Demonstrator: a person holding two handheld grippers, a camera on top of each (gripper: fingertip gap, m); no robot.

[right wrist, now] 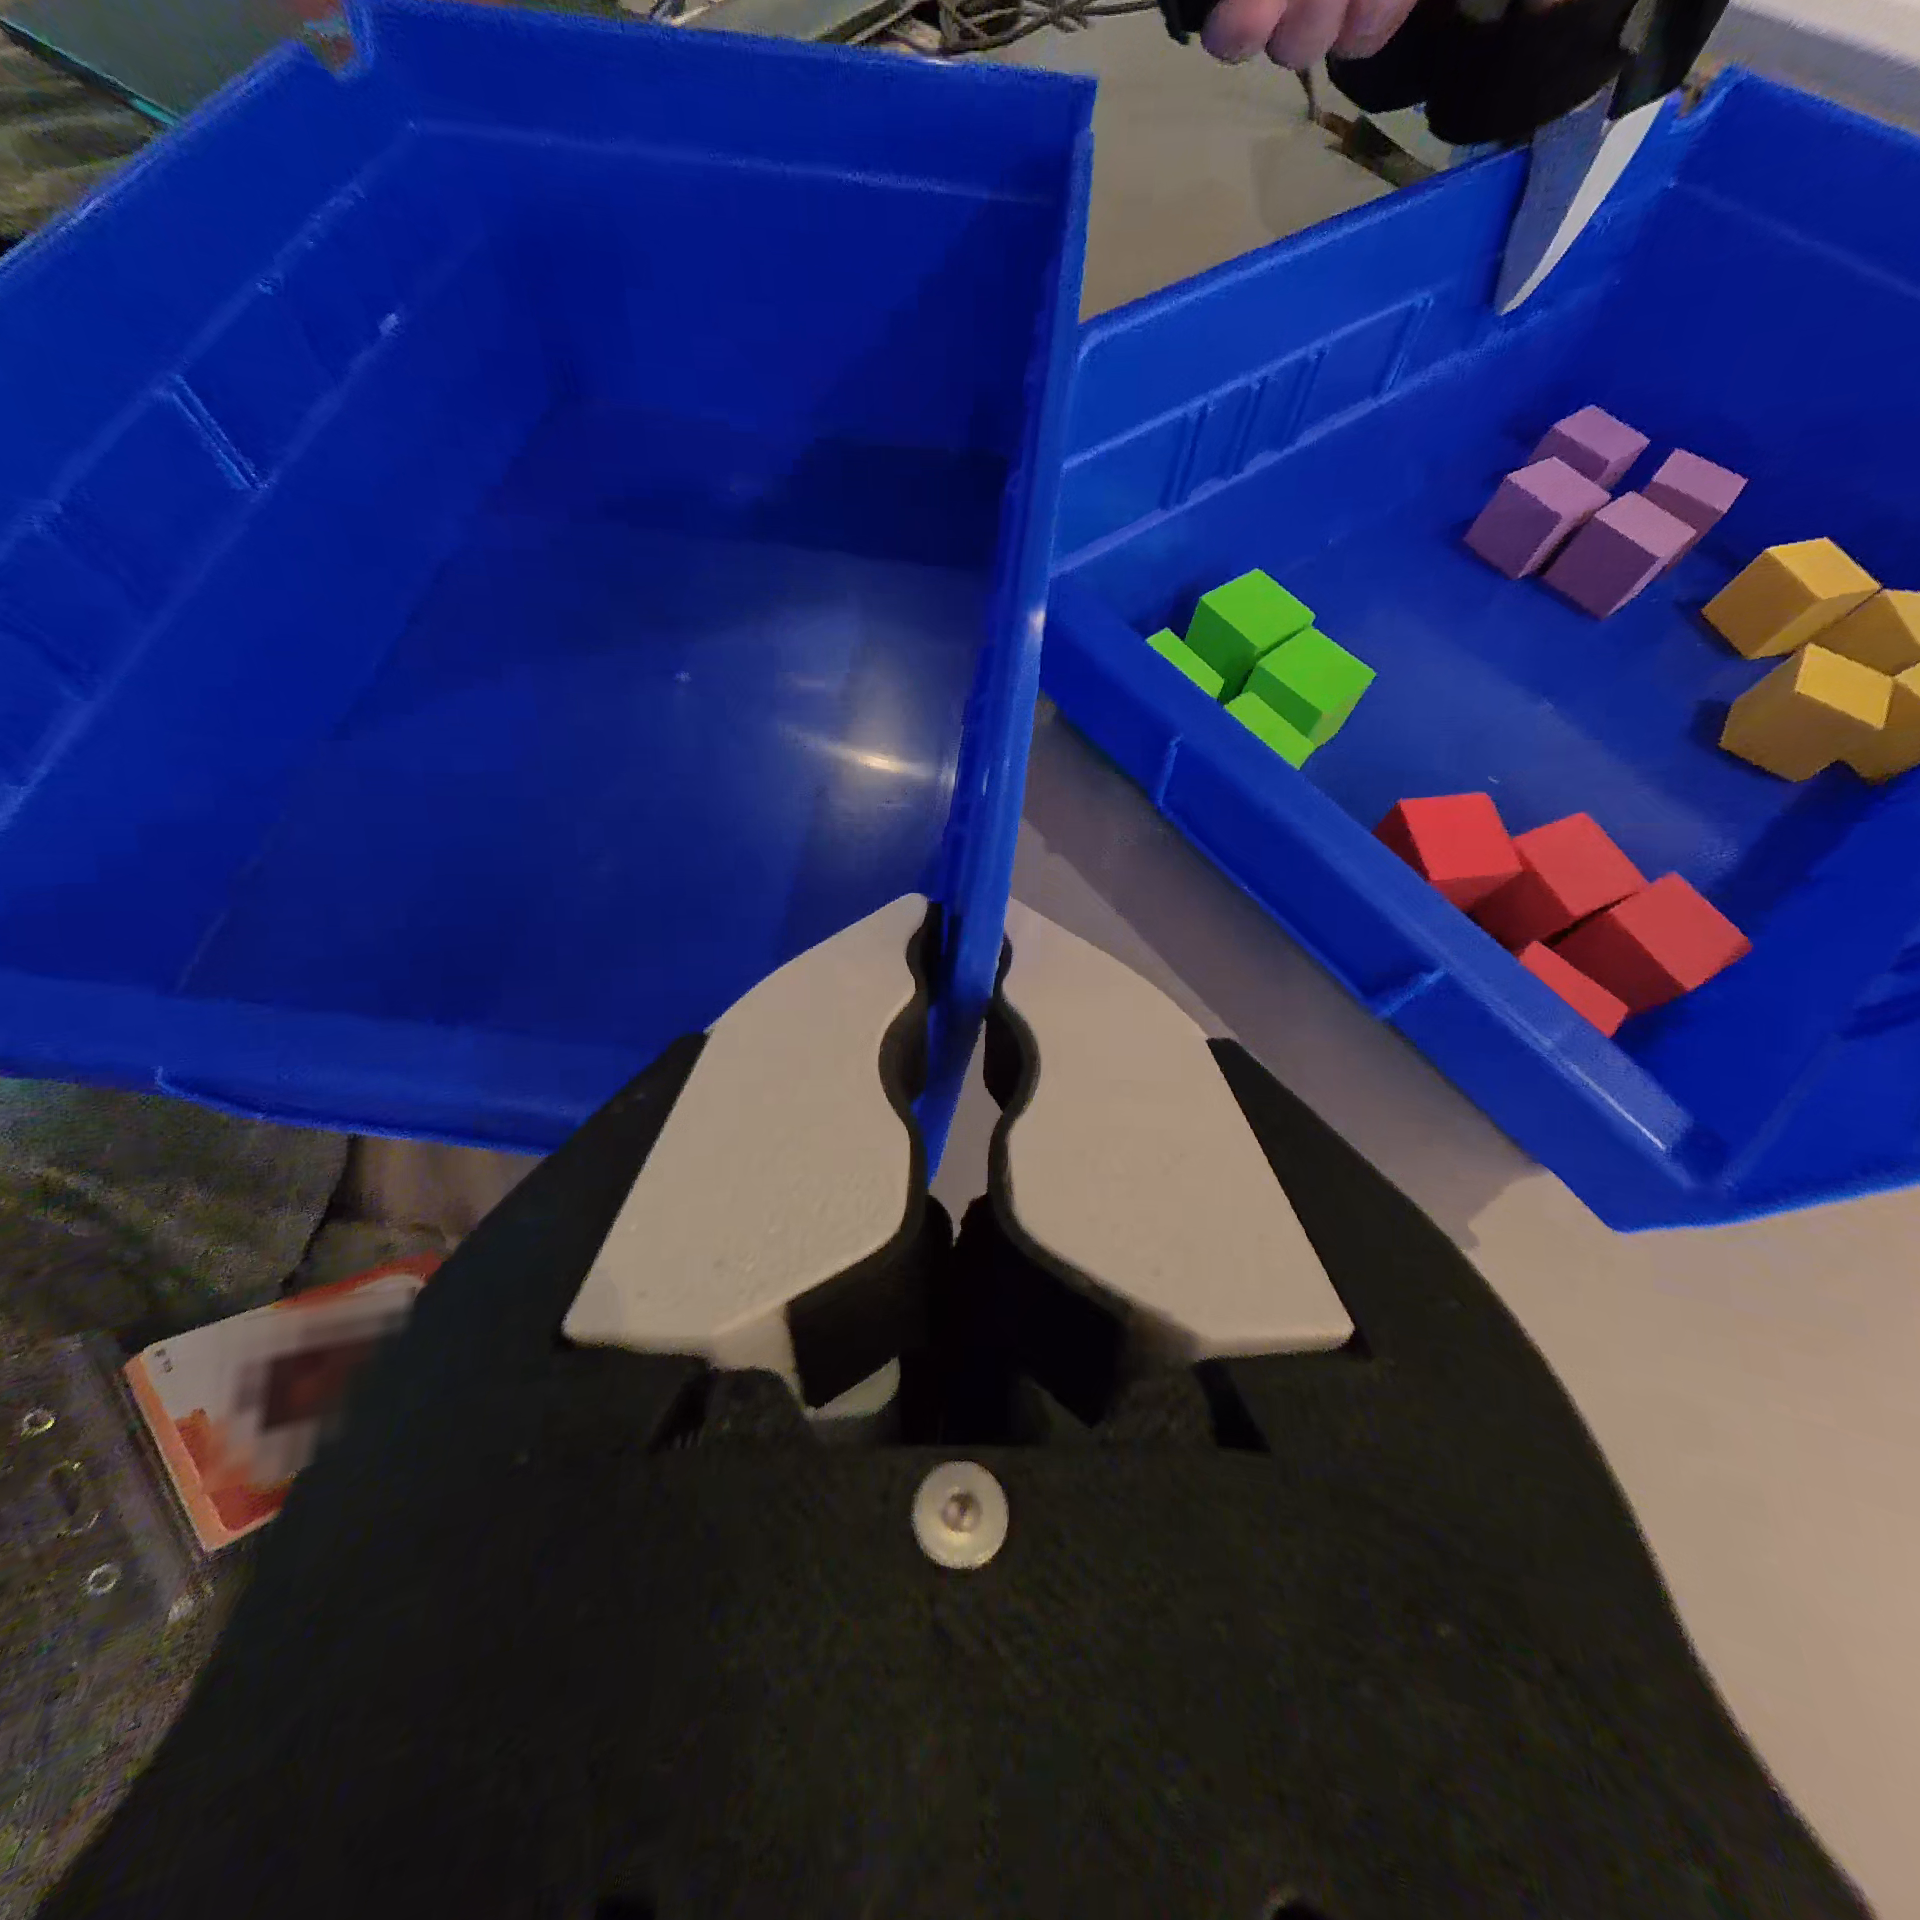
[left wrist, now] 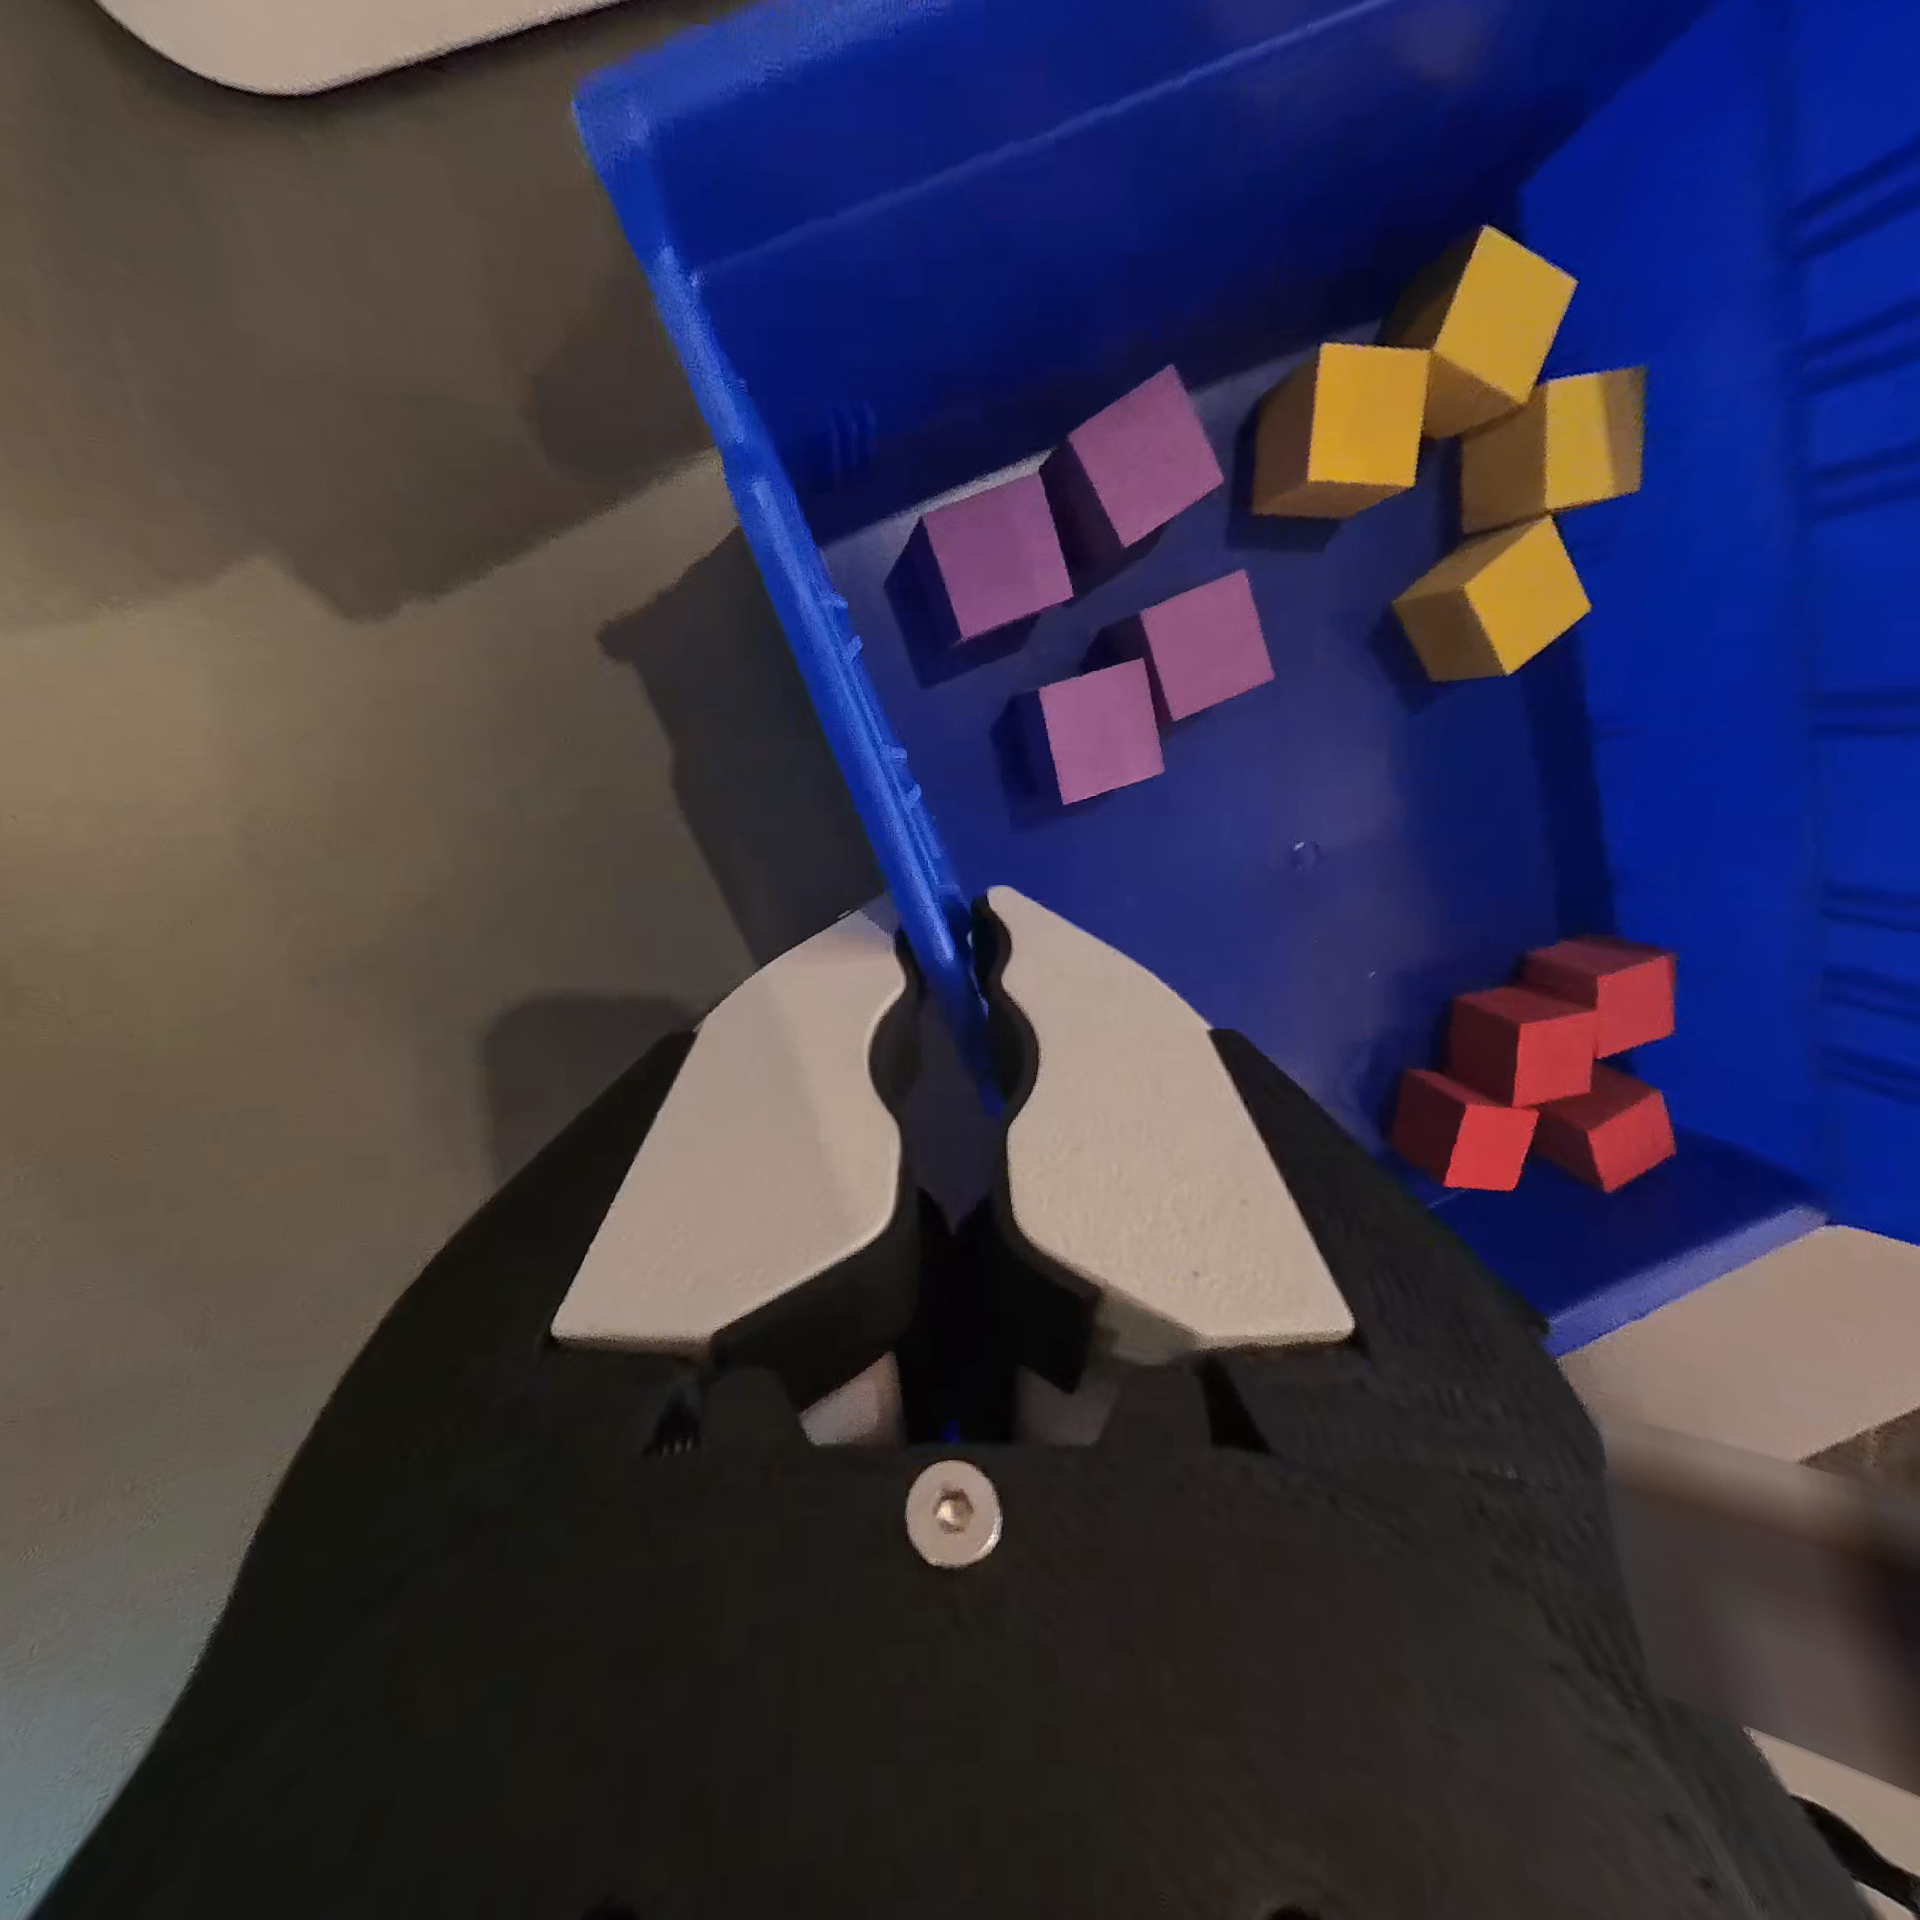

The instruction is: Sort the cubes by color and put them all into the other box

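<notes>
yellow blocks [right wrist: 1829, 665] cut off at right edge, orange-and-white card [right wrist: 260, 1403] partly blurred, half hidden

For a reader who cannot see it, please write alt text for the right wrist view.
The right gripper is shut on the side wall of an empty blue bin. Beside it, a second blue bin holds green, red, purple and yellow blocks.

A pale grey tabletop [right wrist: 1558, 1455] carries the blue bin [right wrist: 1299, 831] of coloured blocks. Beyond its left edge, an orange-and-white card [right wrist: 239, 1413] lies on mottled dark floor [right wrist: 94, 1195].
</notes>
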